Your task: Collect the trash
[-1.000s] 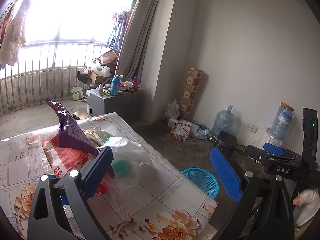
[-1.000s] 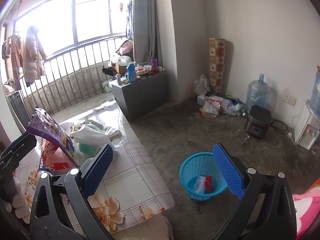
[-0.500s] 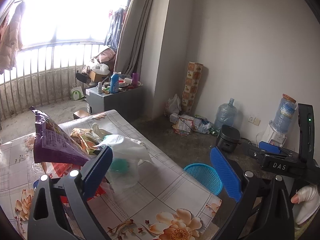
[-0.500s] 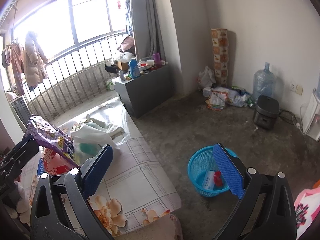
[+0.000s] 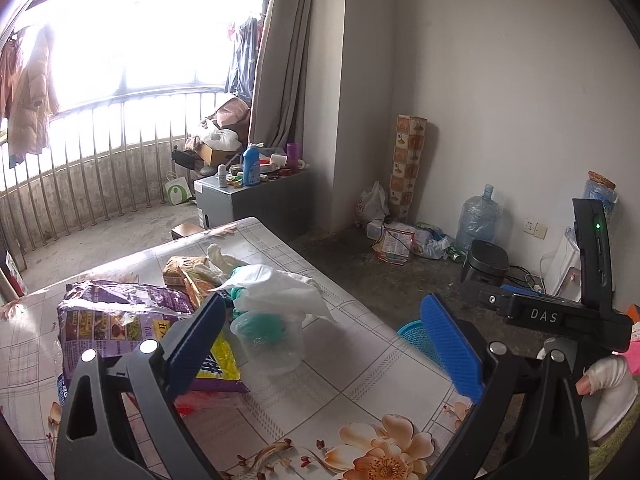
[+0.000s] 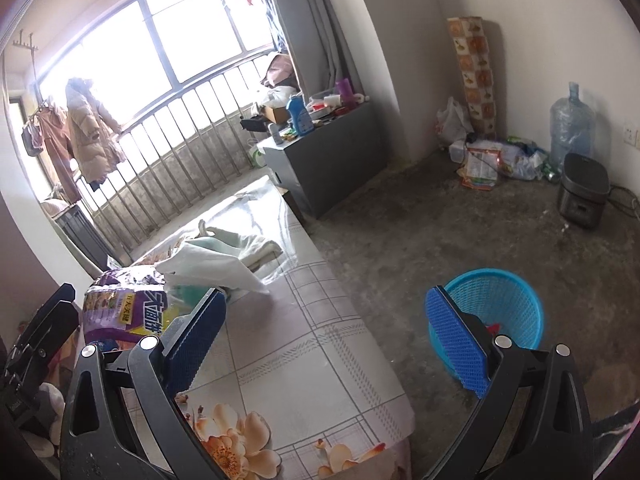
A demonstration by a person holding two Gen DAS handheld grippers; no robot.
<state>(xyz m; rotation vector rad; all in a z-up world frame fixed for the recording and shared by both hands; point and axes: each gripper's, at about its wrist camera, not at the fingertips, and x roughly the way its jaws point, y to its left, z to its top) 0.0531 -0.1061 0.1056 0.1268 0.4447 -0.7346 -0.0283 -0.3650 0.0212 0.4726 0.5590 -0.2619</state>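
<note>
While wrappers crowd the table, a basket sits beside.

Light: daylight glare from the big barred window, blown white.
Edges: fisheye-bent, dark corners.
Focus: sharp.

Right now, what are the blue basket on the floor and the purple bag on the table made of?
The blue basket looks like moulded plastic: its wall is a lattice of small holes and the colour is bright and even. The purple bag seems to be thin printed plastic film, crinkled and shiny where the window light hits it. It could have a foil lining, but that does not show.
</note>
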